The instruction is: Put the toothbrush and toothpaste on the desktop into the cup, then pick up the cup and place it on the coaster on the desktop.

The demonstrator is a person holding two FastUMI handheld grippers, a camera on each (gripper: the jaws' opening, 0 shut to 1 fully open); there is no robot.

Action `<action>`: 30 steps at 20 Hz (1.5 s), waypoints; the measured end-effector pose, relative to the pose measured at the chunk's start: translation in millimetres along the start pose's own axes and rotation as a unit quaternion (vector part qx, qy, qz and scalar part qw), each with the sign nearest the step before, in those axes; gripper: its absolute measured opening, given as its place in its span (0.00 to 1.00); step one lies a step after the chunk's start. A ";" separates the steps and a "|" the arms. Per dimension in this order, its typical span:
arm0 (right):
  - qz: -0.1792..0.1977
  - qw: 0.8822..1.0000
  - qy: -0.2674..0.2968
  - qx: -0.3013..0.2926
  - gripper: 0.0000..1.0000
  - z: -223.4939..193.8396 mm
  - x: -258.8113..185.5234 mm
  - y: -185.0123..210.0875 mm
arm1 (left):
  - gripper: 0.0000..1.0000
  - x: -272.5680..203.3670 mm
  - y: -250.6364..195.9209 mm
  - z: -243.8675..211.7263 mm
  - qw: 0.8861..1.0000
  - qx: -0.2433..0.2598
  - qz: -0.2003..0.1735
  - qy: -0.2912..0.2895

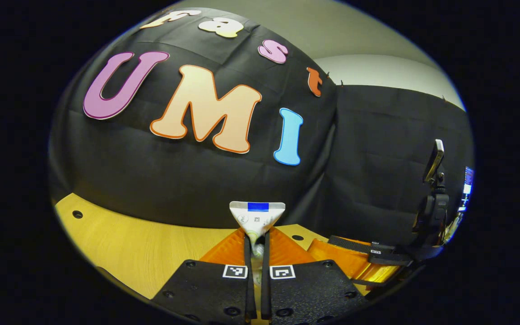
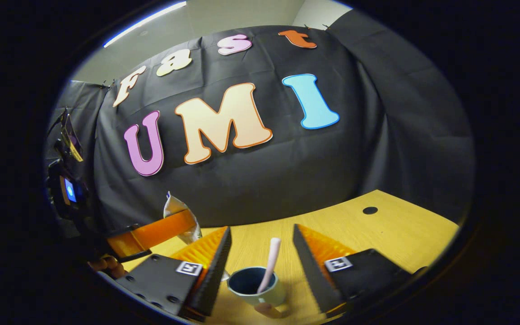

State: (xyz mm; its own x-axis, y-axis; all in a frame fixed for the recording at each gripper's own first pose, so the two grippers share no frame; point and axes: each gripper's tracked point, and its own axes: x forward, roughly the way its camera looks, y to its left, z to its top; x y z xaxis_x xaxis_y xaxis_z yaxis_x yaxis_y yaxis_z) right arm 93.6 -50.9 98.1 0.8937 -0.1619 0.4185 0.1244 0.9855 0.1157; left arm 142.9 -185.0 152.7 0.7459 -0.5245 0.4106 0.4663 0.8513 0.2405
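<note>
My left gripper [image 1: 256, 234] is shut on a white toothpaste tube [image 1: 257, 216], whose flat crimped end with a blue mark points up, lifted above the wooden desktop [image 1: 142, 243]. In the right gripper view, a teal cup [image 2: 255, 286] with a tan handle stands on the desktop, and a pink toothbrush [image 2: 270, 262] leans inside it. My right gripper [image 2: 262, 227] is open, its fingers on either side of the cup without touching it. The left gripper [image 2: 160, 232] with the toothpaste tube [image 2: 176, 212] hangs to the cup's left and higher. The right gripper [image 1: 355, 259] also appears low right in the left gripper view.
Black cloth walls close off the back and sides of the desk. The desktop has small round holes [image 2: 370, 210]. A phone on a mount [image 1: 434, 160] stands at the right of the left gripper view. A hand [image 2: 106, 266] holds the left gripper.
</note>
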 end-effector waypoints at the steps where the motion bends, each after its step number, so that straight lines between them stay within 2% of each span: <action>1: -0.011 1.000 -0.005 -0.002 0.97 5.5 -5.4 -9.6 | 0.03 3.2 -2.2 -4.4 1.000 -0.002 -0.002 0.004; 6: -0.061 0.998 0.000 -0.012 0.95 7.4 -36.3 -54.8 | 0.03 13.9 -12.8 -39.7 0.999 -0.009 -0.013 0.034; 10: -0.076 0.997 0.015 -0.011 0.95 -3.4 -56.1 -72.5 | 0.05 16.8 -23.3 -64.9 0.998 -0.004 -0.019 0.053; 12: -0.079 0.997 0.021 -0.017 0.95 -8.6 -61.7 -75.6 | 0.07 15.7 -32.7 -75.8 0.997 -0.005 -0.032 0.064; 14: -0.076 0.996 0.030 -0.020 0.95 -13.1 -64.9 -75.3 | 0.16 10.4 -44.4 -77.9 0.996 -0.005 -0.049 0.067; 15: -0.074 0.996 0.035 -0.019 0.95 -14.4 -65.2 -74.1 | 0.25 9.6 -45.3 -75.9 0.996 -0.005 -0.052 0.066; 16: -0.071 0.997 0.038 -0.018 0.95 -15.6 -66.8 -72.3 | 0.41 4.9 -49.6 -71.5 0.996 -0.006 -0.057 0.063; 18: -0.065 0.997 0.042 -0.016 0.95 -13.3 -68.5 -66.3 | 0.83 -5.0 -50.6 -59.1 0.997 -0.007 -0.054 0.054; 19: -0.061 0.997 0.045 -0.017 0.95 -12.2 -68.8 -62.5 | 0.98 -9.3 -49.4 -56.6 0.998 -0.002 -0.048 0.051; 21: -0.048 0.997 0.058 -0.025 0.96 -11.2 -69.1 -51.0 | 0.95 -19.8 -41.1 -39.6 0.999 0.000 -0.030 0.042; 24: -0.015 0.995 0.087 -0.041 0.96 -12.2 -67.5 -27.7 | 0.95 -42.1 -30.5 -7.1 1.000 -0.006 -0.007 0.028; 26: 0.012 0.992 0.111 -0.053 0.95 -17.5 -67.0 -11.6 | 0.94 -61.1 -13.2 9.1 0.999 0.004 0.023 0.031; 30: 0.068 0.976 0.191 -0.083 0.96 -48.1 -66.3 9.9 | 0.95 -107.6 25.9 29.5 0.994 0.015 0.094 0.051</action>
State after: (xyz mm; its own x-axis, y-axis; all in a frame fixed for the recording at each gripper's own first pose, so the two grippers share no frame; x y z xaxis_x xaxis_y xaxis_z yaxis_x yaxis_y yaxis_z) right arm 56.4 -27.9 28.1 0.9983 -0.0298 0.0500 0.0336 0.9964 -0.0779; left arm 60.7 -106.2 140.7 0.8638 -0.3525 0.3601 0.3001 0.9339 0.1944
